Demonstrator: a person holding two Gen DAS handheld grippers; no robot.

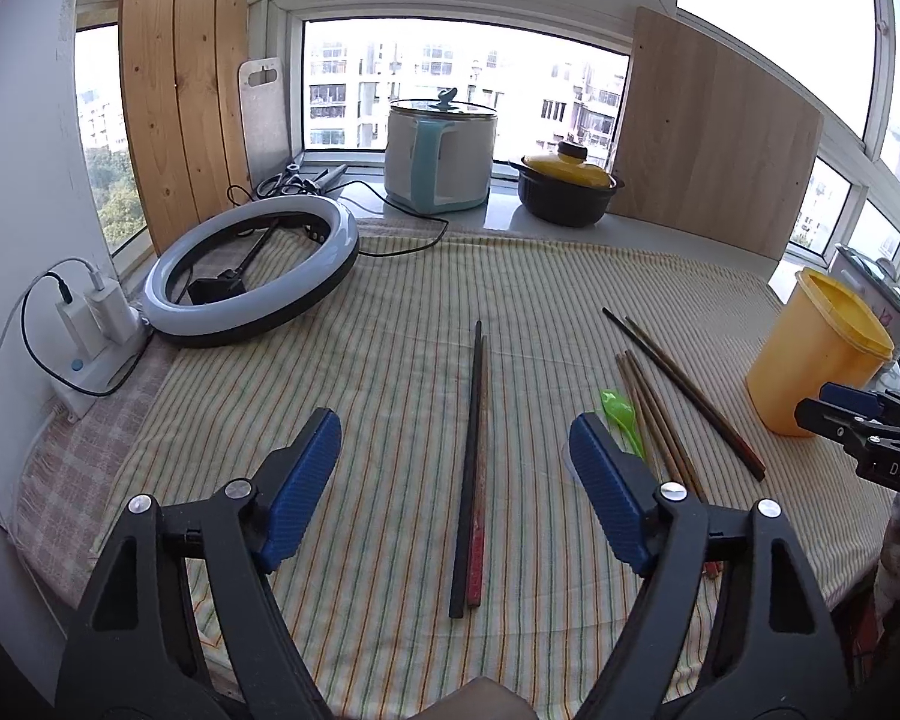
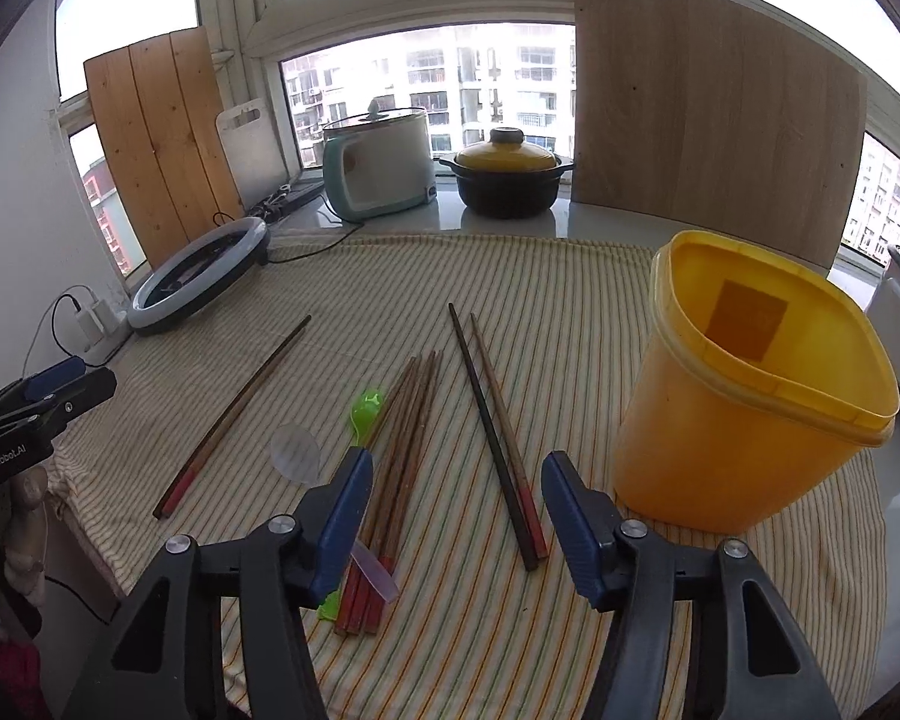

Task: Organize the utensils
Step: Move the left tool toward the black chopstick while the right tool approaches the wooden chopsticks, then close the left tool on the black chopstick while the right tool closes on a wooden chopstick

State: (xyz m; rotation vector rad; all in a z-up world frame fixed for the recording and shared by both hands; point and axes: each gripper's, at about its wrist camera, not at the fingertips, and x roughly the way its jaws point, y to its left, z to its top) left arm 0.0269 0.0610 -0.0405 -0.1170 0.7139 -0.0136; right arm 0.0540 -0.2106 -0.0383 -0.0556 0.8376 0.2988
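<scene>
The left gripper [image 1: 455, 456] is hovering with jaws spread wide and nothing in them, straddling one pair of chopsticks [image 1: 473, 474] lying on the striped cloth [image 1: 390, 312] covering the bench. The right gripper [image 2: 456, 504] is likewise gaping wide above the cloth, between a bundle of chopsticks [image 2: 399, 468] and another pair [image 2: 498, 438]. A green spoon [image 2: 366, 411] is lying just beside the bundle. The yellow container [image 2: 744, 402] is standing upright to the right. "GenRobot.AI" is showing on the left gripper's body, "DAS" on the right's.
</scene>
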